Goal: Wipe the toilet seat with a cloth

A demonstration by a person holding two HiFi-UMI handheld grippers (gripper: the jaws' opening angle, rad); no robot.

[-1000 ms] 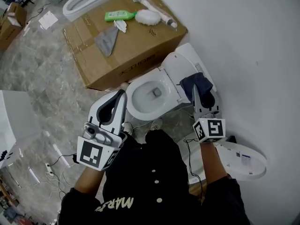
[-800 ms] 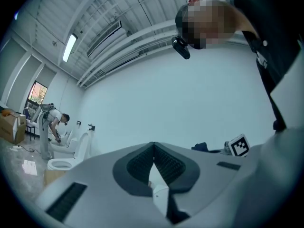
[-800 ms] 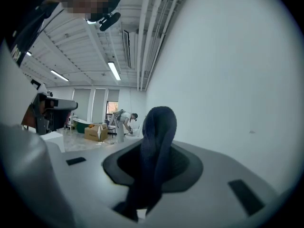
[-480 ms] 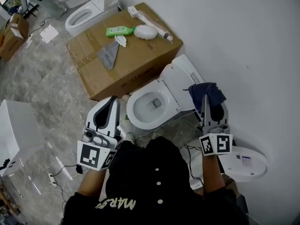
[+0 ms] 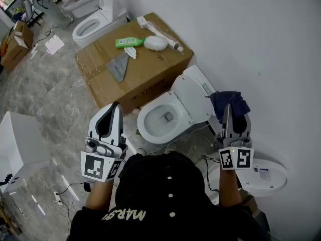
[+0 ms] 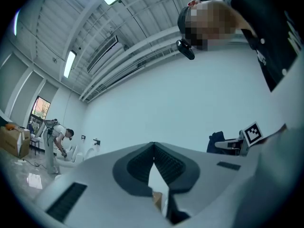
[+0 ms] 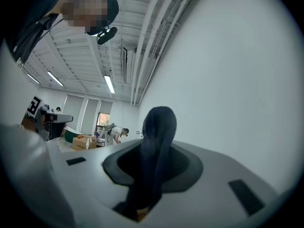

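Cloth (image 5: 229, 102): dark navy, bunched, drooping over.

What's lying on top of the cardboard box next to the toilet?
On the cardboard box lie a green bottle, a white fluffy brush, a grey cloth and a small white item. The box's inside is hidden, as is anything under the grey cloth.

The cloth (image 5: 229, 103) at centre right is dark navy, the toilet (image 5: 188, 92) beside it white. The cardboard box (image 5: 155, 64) at upper centre is brown, the bottle (image 5: 128, 42) on it green, the floor (image 5: 55, 94) grey-marbled.
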